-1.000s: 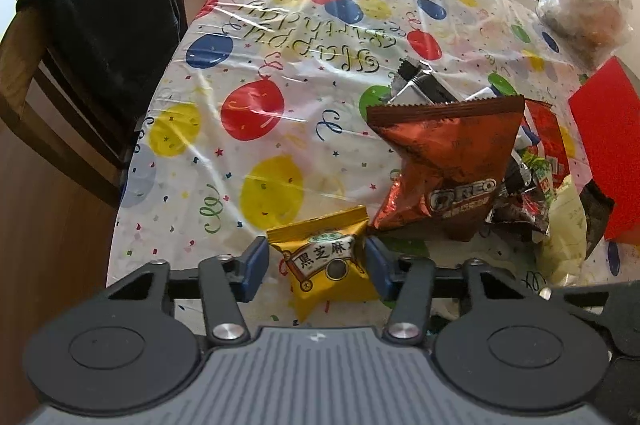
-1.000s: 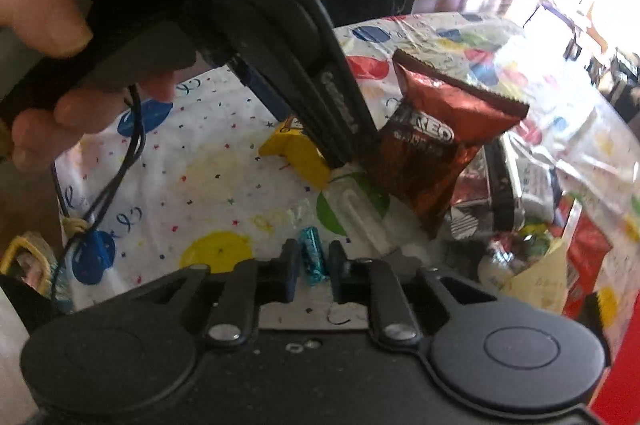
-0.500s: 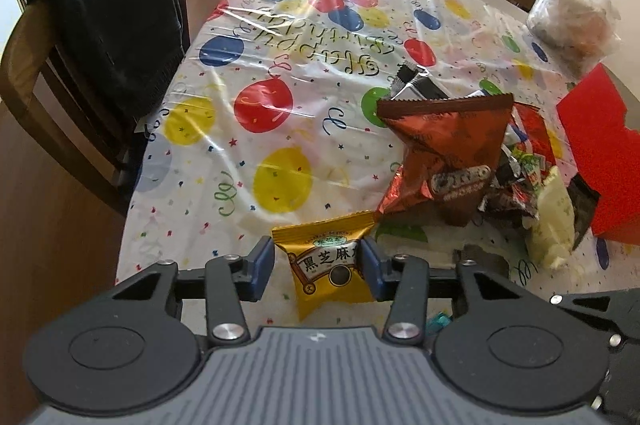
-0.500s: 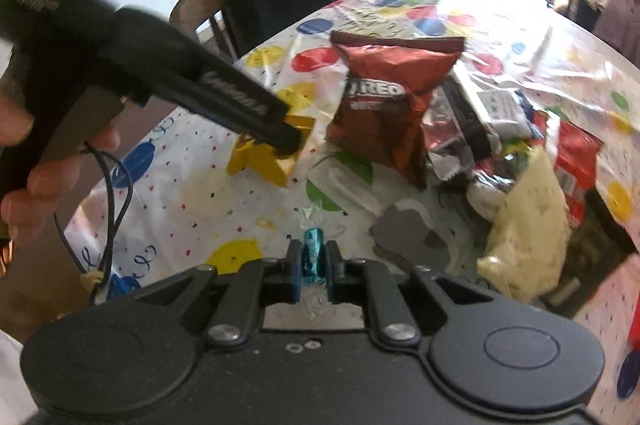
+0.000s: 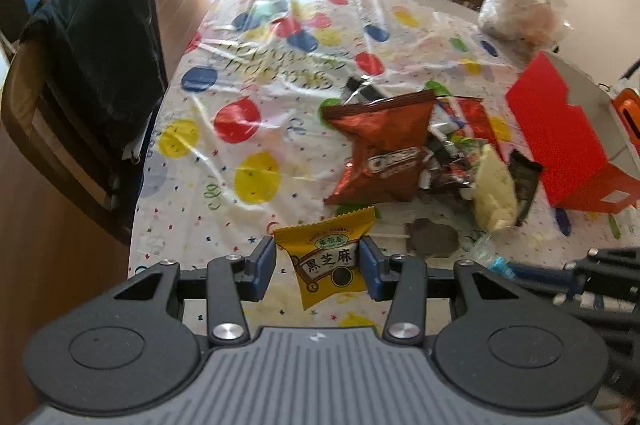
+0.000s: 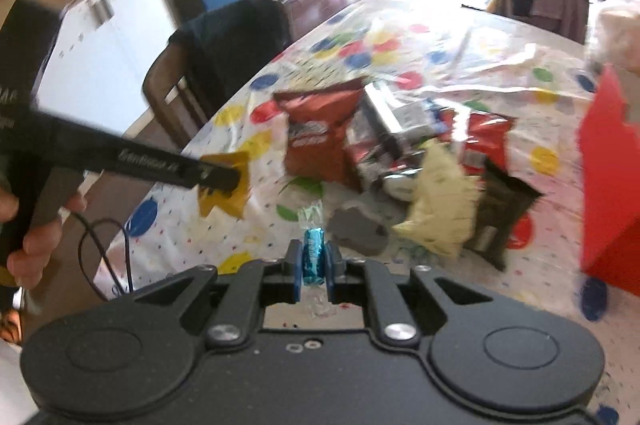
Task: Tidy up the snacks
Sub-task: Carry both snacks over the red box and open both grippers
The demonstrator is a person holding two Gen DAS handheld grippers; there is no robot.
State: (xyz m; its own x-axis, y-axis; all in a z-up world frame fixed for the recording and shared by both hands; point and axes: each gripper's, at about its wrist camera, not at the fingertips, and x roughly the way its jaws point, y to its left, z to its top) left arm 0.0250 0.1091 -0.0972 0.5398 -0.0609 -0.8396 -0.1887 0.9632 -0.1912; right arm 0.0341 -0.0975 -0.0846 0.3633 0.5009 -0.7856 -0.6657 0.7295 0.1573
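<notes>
Yellow snack packet (image 5: 330,257) gripped in left gripper (image 5: 318,265) jaws, lifted above surface (image 5: 248,97). Blue-wrapped candy (image 6: 313,257) pinched in closed right gripper (image 6: 313,267) jaws, also above surface. Snack pile w/ brown Oreo bag (image 5: 380,149) lies just beyond; red box (image 5: 568,145) at right.

Bright backlit daylight, blown-out windows (far end), glare on tablecloth (image 5: 280,97), fisheye-bent edges, motion blur

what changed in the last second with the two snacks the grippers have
The left gripper, its jaws just closing, gripped the yellow packet and lifted it off the tablecloth. The right gripper rose with the blue candy clamped throughout. The snack pile and red box stayed put.
</notes>
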